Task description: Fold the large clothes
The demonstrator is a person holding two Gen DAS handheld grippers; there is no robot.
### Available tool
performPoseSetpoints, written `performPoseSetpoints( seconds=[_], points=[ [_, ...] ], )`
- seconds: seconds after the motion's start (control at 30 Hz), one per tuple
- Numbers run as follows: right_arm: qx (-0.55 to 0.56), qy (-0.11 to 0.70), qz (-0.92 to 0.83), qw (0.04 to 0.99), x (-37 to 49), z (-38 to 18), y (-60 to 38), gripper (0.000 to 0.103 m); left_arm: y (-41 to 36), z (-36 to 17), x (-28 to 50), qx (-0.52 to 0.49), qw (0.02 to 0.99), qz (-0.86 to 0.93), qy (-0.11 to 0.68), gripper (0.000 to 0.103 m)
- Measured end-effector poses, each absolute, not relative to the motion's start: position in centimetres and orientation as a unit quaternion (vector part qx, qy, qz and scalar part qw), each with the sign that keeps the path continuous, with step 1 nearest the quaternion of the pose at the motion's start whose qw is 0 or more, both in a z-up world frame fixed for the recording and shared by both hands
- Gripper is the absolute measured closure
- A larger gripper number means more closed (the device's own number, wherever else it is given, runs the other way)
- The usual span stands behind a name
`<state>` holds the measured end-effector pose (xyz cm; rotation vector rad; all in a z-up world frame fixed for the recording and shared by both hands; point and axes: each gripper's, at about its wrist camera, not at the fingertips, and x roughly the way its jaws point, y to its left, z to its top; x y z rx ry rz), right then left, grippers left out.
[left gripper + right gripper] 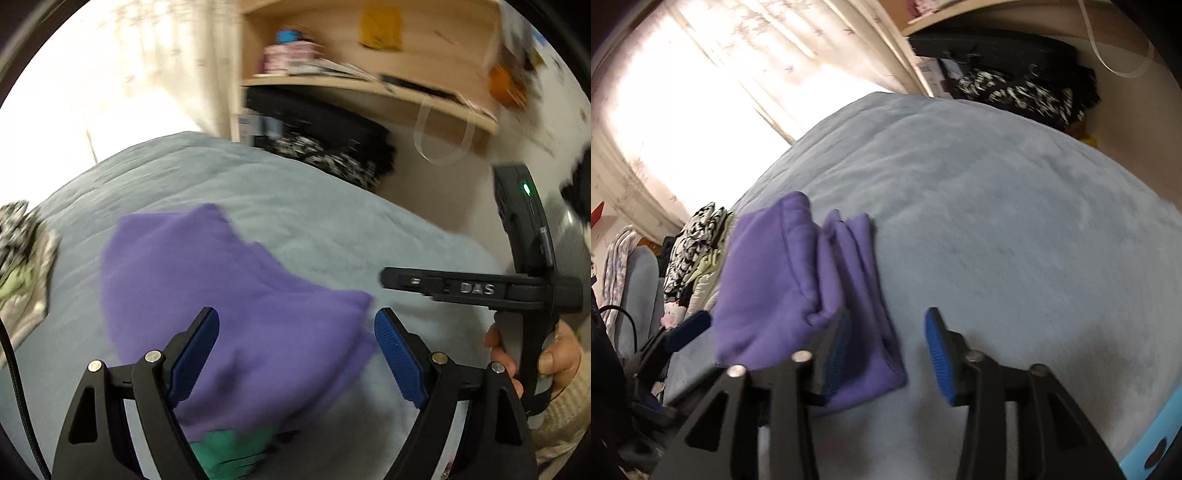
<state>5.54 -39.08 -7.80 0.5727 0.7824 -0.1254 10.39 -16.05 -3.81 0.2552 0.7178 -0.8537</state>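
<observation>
Your left gripper [295,354] gapes wide, empty, above folded purple garment [229,295] on bed [332,221]; right gripper [886,350] part-open, gripping nothing, at garment's edge.

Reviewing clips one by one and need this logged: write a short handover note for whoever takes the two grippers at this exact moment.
Left gripper: open, nothing held, above the purple garment.
Right gripper: open, nothing between the pads, at the garment's near edge.
Purple garment: lies folded in layers on the light blue blanket; neither gripper grips it.
A pile of other clothes sits at the blanket's far left edge.
Done: the purple piece looks folded and released.
Left: probably tidy or move it, then the next piece.
</observation>
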Motion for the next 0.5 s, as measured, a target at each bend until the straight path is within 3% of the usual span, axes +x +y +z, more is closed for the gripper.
performPoseSetpoints(
  seconds=[0.13, 0.5],
  points=[
    [0.270, 0.372, -0.018, 0.888, 8.6, -6.2, -38.5, 0.042, -12.2, -4.5, 15.2, 0.080, 0.861, -0.327, 0.381, 0.018],
    [0.313, 0.427, 0.097, 0.843, 21.9, -8.3, -38.8, 0.039, -4.7, -11.7, 26.0, -0.133, 0.806, -0.273, 0.508, 0.020]
  ],
)
